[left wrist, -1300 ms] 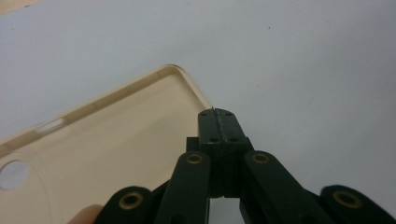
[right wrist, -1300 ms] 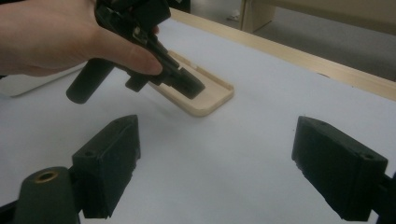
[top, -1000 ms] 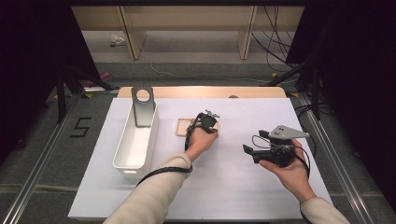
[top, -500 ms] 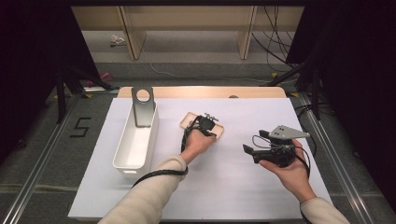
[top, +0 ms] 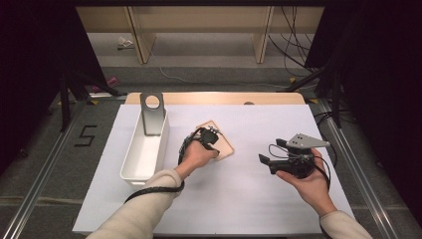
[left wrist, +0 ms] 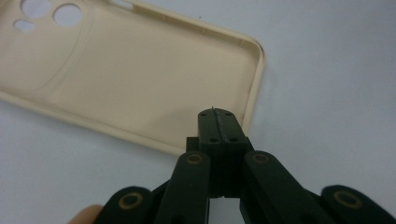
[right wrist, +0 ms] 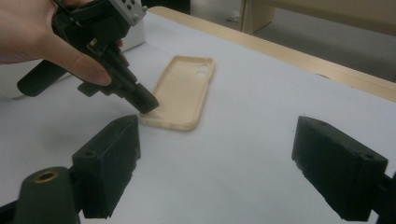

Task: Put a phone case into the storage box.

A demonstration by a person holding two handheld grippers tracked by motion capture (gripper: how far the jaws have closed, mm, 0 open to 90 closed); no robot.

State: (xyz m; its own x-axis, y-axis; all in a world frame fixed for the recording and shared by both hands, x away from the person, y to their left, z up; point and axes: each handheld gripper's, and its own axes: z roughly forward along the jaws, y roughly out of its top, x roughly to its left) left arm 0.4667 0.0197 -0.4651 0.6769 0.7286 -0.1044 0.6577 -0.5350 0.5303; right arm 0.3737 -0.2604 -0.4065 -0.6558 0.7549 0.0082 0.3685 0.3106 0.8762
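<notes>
One beige phone case lies open side up on the white mat, just right of the single white bin. The left gripper view shows its camera cutouts. The left gripper, jaws clenched together on nothing, has its tip over the case's inside corner. The right gripper, well right of the case, gapes wide and empty.
</notes>
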